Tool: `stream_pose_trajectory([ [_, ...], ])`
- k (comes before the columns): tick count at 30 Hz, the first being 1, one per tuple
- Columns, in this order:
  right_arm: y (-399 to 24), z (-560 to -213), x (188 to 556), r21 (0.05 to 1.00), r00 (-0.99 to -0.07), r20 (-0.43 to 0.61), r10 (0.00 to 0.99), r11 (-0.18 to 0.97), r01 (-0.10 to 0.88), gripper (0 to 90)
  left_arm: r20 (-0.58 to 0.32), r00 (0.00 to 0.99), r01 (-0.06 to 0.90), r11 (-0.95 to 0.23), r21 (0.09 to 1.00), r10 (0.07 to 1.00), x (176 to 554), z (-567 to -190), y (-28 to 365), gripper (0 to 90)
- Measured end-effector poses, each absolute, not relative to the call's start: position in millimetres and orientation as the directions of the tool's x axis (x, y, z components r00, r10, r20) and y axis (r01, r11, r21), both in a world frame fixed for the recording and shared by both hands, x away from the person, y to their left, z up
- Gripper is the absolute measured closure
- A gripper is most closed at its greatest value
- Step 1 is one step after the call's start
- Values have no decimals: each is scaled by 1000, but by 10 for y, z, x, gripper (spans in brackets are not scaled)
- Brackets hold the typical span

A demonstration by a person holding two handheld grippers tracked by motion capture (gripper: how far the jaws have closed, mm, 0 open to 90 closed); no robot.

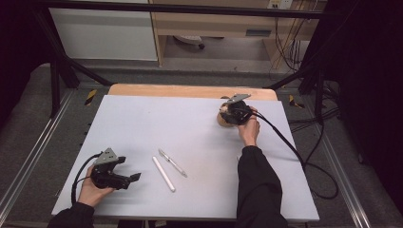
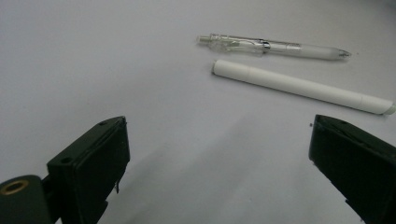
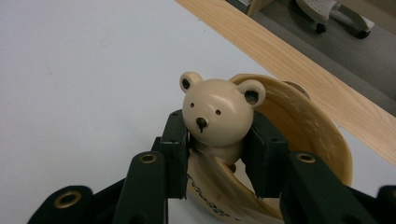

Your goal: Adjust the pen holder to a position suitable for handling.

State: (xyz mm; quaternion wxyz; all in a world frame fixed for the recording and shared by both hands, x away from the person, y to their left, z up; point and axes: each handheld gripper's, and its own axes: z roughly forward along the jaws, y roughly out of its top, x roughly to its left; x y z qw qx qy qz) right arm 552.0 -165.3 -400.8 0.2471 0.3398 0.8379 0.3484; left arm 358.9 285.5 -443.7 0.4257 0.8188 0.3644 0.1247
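My right gripper (image 1: 231,112) sits near the far right corner of the table (image 1: 199,199), just short of the bare wooden strip (image 3: 327,88) along the far edge. Its jaws are closed on a cream bear figure (image 3: 217,114), one pad on each side below the head; the bear's face looks back along the jaws. A curved tan, shell-like piece (image 3: 322,135) wraps behind the bear. My left gripper (image 1: 124,179) rests near the near left corner with its jaws wide apart and nothing between them. Just beyond it, toward the middle of the near edge, a white pen (image 2: 303,87) and a clear pen (image 2: 275,46) lie side by side, close but not touching.
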Motion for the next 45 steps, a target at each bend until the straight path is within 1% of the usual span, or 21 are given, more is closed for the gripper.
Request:
stream_pose_trajectory([
  [1,-1651,-3999,5511,747,-646,-184,741,532,398,640,-108,704,489,-369,790,701,3591,-4437,2859,52],
  [6,-1649,-3919,5431,765,-644,-137,752,494,414,652,-107,697,497,-370,785,709,3596,-4447,2867,52],
  [12,-1569,-3796,5303,765,-664,-156,731,514,387,658,-104,696,496,-370,786,711,3597,-4440,2862,51],
  [16,-1502,-3666,5136,774,-676,-176,716,525,355,659,-109,694,499,-366,786,712,3604,-4442,2867,51],
  [23,-1329,-3582,4918,771,-689,-174,704,533,350,662,-106,689,498,-362,788,717,3609,-4436,2871,52],
  [26,-1258,-3584,4867,778,-696,-172,697,529,338,662,-103,691,493,-362,791,715,3600,-4426,2883,52],
  [28,-1137,-3617,4804,785,-713,-155,684,524,332,662,-104,690,492,-360,793,716,3599,-4422,2885,52],
  [38,-700,-3786,4660,754,-768,-150,622,575,318,663,-105,692,493,-362,791,714,3601,-4424,2884,52],
  [45,-529,-3874,4617,736,-782,-163,602,602,310,663,-105,693,493,-364,790,713,3597,-4427,2876,52],
])
